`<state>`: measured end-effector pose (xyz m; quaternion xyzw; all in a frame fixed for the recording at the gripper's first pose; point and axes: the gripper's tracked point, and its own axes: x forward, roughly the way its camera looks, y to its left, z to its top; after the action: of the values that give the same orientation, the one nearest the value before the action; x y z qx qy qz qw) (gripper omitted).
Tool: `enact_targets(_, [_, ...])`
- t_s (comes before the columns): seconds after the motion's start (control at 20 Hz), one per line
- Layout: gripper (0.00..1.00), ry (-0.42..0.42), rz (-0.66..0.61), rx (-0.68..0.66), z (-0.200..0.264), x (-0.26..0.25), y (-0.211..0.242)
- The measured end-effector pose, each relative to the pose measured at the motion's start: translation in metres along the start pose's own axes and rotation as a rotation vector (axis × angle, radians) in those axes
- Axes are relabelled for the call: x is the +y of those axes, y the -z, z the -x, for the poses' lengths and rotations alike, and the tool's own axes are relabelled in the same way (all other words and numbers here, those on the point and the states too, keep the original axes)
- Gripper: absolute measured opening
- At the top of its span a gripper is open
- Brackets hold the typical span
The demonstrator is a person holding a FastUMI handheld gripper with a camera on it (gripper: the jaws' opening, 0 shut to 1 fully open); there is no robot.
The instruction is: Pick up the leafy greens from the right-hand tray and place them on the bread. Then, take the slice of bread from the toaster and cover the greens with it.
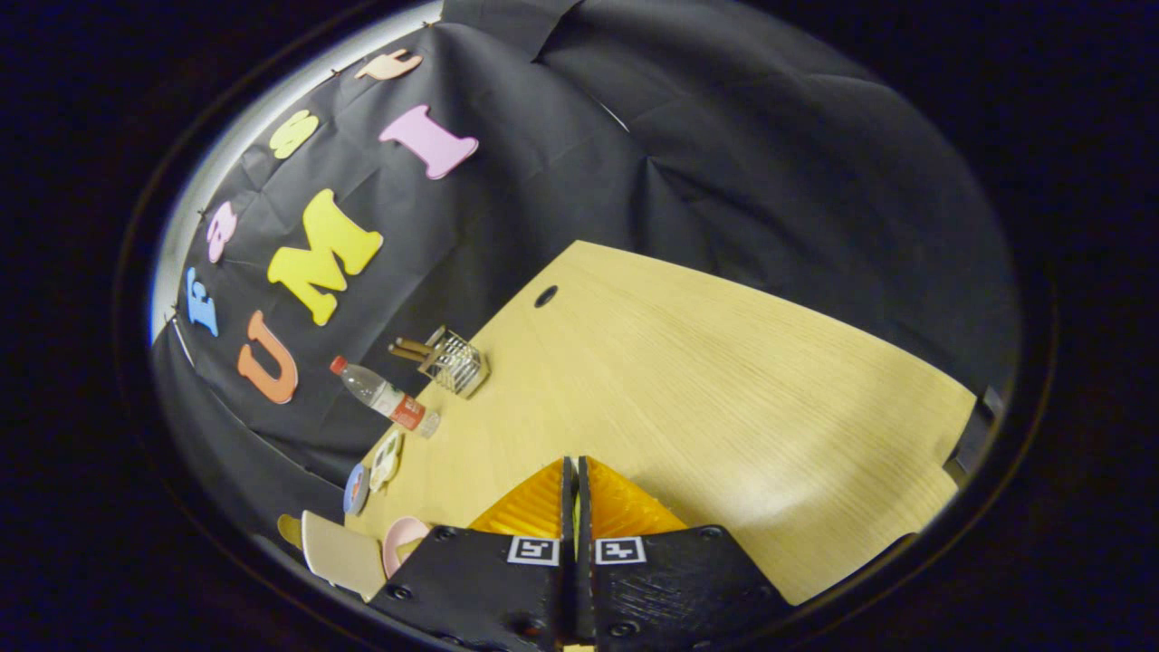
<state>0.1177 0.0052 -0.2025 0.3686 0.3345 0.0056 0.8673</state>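
A wooden table [688, 380] is seen; the gripper [576, 480] is clenched, empty, and should be opened before the greens.

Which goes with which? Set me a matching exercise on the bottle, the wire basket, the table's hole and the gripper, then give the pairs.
1 bottle
2 wire basket
3 hole
4 gripper

a fingers closed together, over bare table
b beyond the basket, by the table's far edge
c red-capped, against the wall
d holds brown sticks

Pairs: 1c, 2d, 3b, 4a.
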Motion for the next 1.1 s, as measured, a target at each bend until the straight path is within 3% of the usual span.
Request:
enact_targets(0.55, [0.00,-0.273,0.042,0.020,0.054,0.153,0.039])
enact_targets(0.85, [0.00,-0.362,0.112,0.079,0.041,0.233,0.101])
enact_targets(1.1, [0.00,-0.446,0.081,0.193,0.032,0.285,0.162])
